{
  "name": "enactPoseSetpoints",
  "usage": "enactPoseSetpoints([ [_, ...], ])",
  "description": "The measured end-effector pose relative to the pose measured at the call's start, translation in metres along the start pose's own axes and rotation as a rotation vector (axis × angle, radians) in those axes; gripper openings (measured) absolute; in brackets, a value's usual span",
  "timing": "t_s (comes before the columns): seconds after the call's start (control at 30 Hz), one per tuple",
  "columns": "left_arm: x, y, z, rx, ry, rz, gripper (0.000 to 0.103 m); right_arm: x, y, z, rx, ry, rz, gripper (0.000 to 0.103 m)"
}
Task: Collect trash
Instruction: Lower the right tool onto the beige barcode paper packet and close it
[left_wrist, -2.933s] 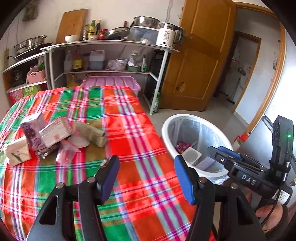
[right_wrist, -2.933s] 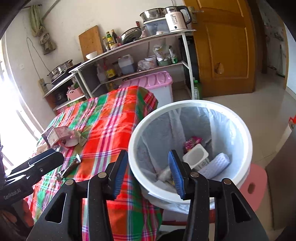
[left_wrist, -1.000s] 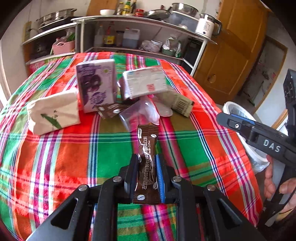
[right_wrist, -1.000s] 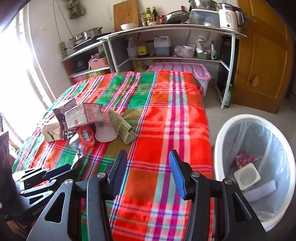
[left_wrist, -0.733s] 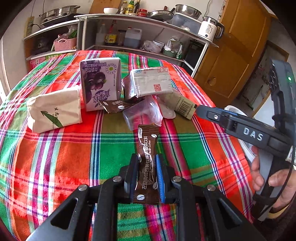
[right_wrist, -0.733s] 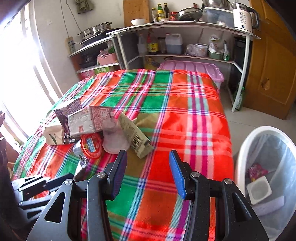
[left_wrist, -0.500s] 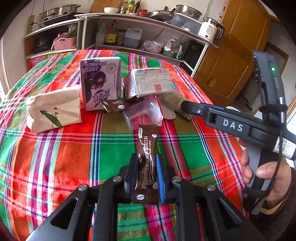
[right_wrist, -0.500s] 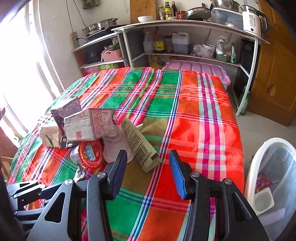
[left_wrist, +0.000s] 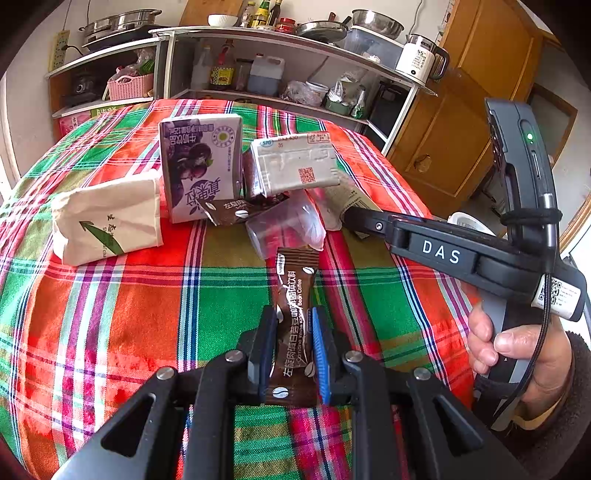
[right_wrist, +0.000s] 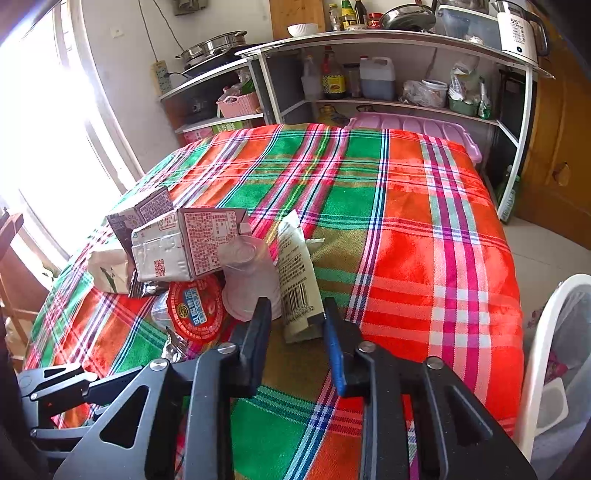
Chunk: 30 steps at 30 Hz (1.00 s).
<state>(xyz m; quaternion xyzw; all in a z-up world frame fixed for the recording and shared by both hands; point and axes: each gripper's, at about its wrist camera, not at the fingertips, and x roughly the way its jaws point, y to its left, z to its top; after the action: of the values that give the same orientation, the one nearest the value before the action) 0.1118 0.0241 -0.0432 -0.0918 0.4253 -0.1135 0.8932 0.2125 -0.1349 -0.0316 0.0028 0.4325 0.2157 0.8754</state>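
Observation:
My left gripper (left_wrist: 293, 334) is shut on a brown coffee sachet (left_wrist: 293, 295) just above the plaid tablecloth (left_wrist: 129, 314). Behind it lies a pile of trash: a purple milk carton (left_wrist: 201, 166), a grey carton (left_wrist: 295, 168), a clear plastic cup (left_wrist: 284, 227), a second brown sachet (left_wrist: 236, 212) and a cream tissue pack (left_wrist: 105, 218). My right gripper (right_wrist: 295, 332) is open, its fingers on either side of the near end of a flattened cream carton with a barcode (right_wrist: 295, 280). A white trash bin (right_wrist: 546, 354) stands at the table's right side.
A red round lid (right_wrist: 195, 306) and a clear cup (right_wrist: 245, 277) lie left of the cream carton. Shelves with bottles, pots and a kettle (left_wrist: 419, 59) stand behind the table. A pink storage box (right_wrist: 413, 125) and a wooden door (left_wrist: 461, 122) are at the far right.
My right gripper has moved left from the bin and forward, and now straddles the cream carton's end. My left gripper has stayed shut on the sachet, almost still.

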Motion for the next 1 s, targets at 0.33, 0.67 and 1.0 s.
enactPoseSetpoints([
  [0.33,0.0,0.001,0.0,-0.005,-0.001,0.001,0.021,-0.005,-0.002,-0.005,0.027,-0.007,0.035,0.005],
  [0.67,-0.002,0.0,-0.002,-0.015,-0.005,0.004,0.021,-0.027,-0.006,-0.018,0.068,-0.027,0.075,0.004],
  [1.0,-0.002,0.003,-0.003,-0.036,-0.007,-0.005,0.021,-0.034,-0.006,-0.013,0.047,-0.059,0.032,0.032],
])
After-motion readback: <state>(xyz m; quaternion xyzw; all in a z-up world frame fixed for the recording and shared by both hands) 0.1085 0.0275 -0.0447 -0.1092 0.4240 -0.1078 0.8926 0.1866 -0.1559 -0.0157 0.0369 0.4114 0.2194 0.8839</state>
